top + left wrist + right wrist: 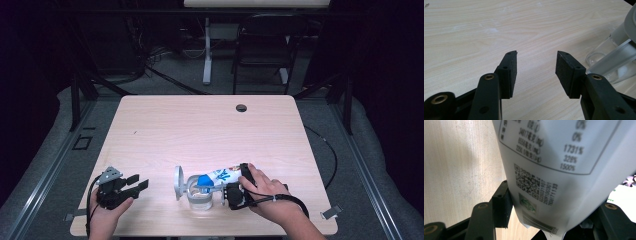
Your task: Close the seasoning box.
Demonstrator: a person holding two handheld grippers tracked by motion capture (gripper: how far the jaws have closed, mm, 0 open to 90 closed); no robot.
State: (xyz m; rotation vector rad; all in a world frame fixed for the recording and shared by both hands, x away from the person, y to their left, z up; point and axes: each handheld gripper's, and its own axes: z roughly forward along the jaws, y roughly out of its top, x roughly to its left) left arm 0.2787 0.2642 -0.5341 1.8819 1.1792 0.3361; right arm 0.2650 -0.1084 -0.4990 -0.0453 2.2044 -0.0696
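Near the table's (165,125) front edge, the right hand-held gripper (235,192) clamps a tilted pouch (220,177) over a clear jar (199,197); the left hand-held gripper (132,182) rests open.

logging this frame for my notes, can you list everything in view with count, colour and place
pouch: 1, white with blue print, tipped over the jar, held in the right gripper
glass jar: 1, clear, near edge of the table, under the pouch's spout
jar lid: 1, white-grey, standing open at the jar's left
table: 1, light wood, centre
cable hole: 1, dark, table's far side
chair: 1, black, behind the table
left gripper: 1, black, open, near left of the table
right gripper: 1, black, shut on the pouch
hands: 2, one on each gripper
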